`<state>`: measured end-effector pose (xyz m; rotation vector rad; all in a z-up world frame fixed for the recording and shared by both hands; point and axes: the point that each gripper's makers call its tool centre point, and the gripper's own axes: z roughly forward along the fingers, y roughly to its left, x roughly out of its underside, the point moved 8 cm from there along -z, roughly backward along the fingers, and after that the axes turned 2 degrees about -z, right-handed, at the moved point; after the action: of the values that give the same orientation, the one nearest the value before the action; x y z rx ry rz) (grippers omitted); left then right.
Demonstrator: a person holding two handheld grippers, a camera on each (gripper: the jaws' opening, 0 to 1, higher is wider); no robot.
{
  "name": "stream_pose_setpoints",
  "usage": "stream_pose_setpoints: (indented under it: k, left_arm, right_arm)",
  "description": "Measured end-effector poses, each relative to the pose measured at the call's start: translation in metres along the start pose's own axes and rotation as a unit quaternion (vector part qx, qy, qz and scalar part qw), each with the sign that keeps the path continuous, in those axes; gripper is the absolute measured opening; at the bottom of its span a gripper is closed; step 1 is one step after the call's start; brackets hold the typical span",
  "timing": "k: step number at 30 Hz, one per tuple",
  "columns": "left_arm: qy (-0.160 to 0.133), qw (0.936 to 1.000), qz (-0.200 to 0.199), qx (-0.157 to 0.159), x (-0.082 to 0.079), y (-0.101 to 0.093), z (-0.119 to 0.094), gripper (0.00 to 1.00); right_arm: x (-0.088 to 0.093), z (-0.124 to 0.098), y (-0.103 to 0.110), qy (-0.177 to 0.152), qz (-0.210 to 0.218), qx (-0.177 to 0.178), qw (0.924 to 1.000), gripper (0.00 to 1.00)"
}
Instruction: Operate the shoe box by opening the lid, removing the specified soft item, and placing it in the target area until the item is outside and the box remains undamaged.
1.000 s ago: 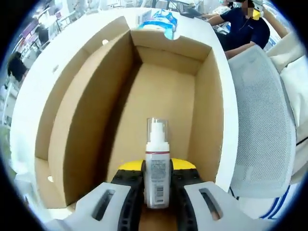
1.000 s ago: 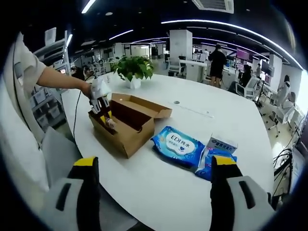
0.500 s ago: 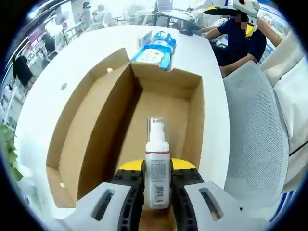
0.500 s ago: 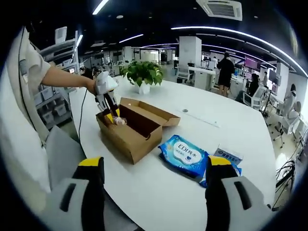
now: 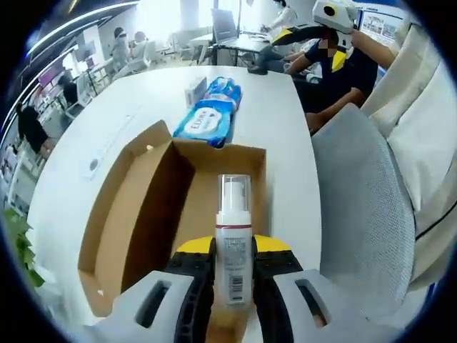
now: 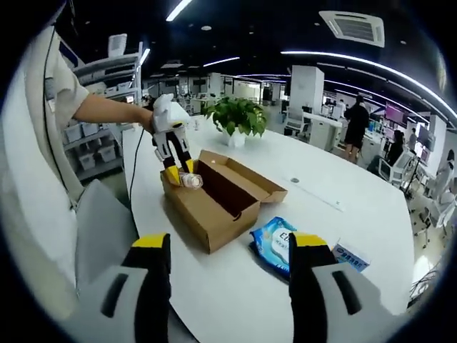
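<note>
A blue soft pack of wet wipes [image 5: 207, 121] lies on the round white table [image 6: 371, 236] with a small white and blue carton [image 6: 349, 256] just beside it, a green potted plant [image 6: 239, 118] standing near the table's far edge

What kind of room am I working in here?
Most likely an open-plan office: a long white table, a mesh chair, a potted plant, ceiling strip lights and people at desks further back.

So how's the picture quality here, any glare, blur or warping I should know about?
Left gripper view: top is washed out by bright light, the bottle is sharp, and the table edge bows. Right gripper view: dark ceiling with glaring strip lights, the box is small but clear, edges curve.
</note>
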<state>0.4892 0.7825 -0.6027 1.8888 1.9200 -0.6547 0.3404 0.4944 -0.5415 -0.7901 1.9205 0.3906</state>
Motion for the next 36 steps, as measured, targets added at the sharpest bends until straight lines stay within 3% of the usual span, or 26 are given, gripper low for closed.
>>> stream_pose_setpoints:
  k: [14, 25, 36]
  left_arm:
    - [-0.03, 0.9989, 0.022, 0.03, -0.019, -0.031, -0.007, 0.17]
    - [-0.048, 0.9972, 0.04, 0.043, -0.031, -0.045, -0.006, 0.17]
    - [-0.061, 0.9949, 0.064, 0.048, -0.048, -0.056, 0.001, 0.17]
  right_arm:
    - [-0.01, 0.027, 0.013, 0.009, -0.049, -0.087, 0.995, 0.43]
    - [-0.016, 0.05, 0.024, 0.013, -0.091, -0.14, 0.9858, 0.4]
    - [-0.02, 0.071, 0.033, 0.008, -0.107, -0.17, 0.9795, 0.31]
